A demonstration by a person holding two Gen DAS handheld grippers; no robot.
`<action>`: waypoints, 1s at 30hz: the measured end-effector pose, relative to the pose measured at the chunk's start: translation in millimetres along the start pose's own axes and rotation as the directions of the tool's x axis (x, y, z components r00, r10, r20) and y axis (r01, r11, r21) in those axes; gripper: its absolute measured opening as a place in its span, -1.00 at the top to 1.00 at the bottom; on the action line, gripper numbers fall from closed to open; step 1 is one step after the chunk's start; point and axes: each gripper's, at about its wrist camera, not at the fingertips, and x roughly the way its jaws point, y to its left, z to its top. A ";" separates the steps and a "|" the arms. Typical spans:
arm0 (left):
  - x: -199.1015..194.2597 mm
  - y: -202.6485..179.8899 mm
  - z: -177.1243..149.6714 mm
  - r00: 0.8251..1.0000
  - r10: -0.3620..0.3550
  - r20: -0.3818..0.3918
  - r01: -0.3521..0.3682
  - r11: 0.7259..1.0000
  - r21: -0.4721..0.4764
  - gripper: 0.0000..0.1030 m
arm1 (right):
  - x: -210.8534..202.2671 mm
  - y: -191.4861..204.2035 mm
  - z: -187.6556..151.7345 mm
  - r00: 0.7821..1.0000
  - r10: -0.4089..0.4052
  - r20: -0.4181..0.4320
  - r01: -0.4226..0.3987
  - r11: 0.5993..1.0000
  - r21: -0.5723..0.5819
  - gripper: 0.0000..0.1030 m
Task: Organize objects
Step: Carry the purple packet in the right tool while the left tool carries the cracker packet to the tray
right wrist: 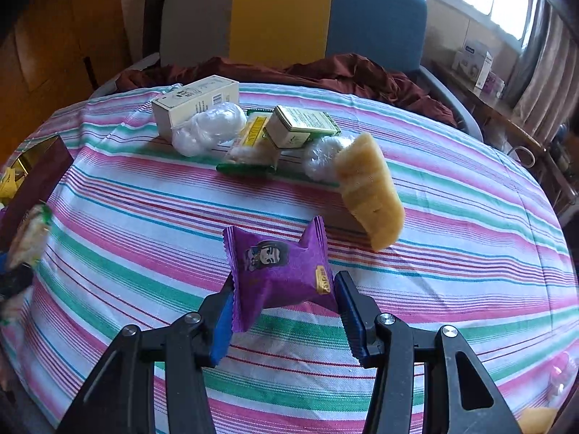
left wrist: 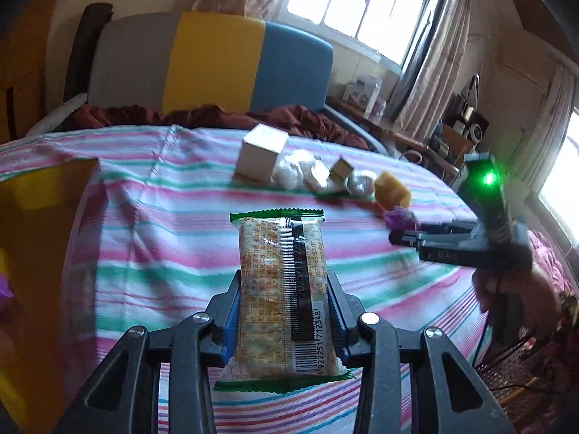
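Woven striped cotton tablecloth (right wrist: 452,217), matt. Glossy clear plastic wrapper (left wrist: 282,289) with green crimped ends. Shiny purple foil packet (right wrist: 278,271). Matt white cardboard box (right wrist: 195,103). Crinkled cling film round white balls (right wrist: 208,128). Ribbed blue rubbery pads (right wrist: 353,322) on matt black plastic fingers.

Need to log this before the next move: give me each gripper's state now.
Left gripper: closed on the green-edged cracker packet.
Right gripper: closed on the purple snack packet.
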 end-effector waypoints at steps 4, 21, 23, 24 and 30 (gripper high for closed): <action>-24.4 16.9 17.2 0.997 0.023 0.070 -0.020 0.999 -0.050 0.21 | -2.1 2.4 0.3 1.000 -0.004 0.008 0.004 1.000 -0.003 -0.01; -42.7 119.6 23.3 0.970 0.243 0.018 -0.228 0.931 -0.284 0.21 | -10.9 21.0 0.5 0.998 -0.033 0.046 0.036 0.998 -0.054 -0.01; -39.2 127.4 21.3 0.967 0.253 -0.013 -0.246 0.922 -0.299 0.21 | -10.8 22.5 0.8 0.999 -0.027 0.046 0.029 0.998 -0.058 -0.01; -37.5 130.6 20.5 0.968 0.250 -0.025 -0.245 0.918 -0.311 0.21 | -10.5 23.4 0.8 0.999 -0.028 0.045 0.031 0.998 -0.060 -0.01; -36.4 141.8 16.9 0.971 0.236 -0.050 -0.238 0.905 -0.352 0.21 | -9.8 26.1 0.6 0.999 -0.024 0.045 0.027 0.998 -0.064 -0.01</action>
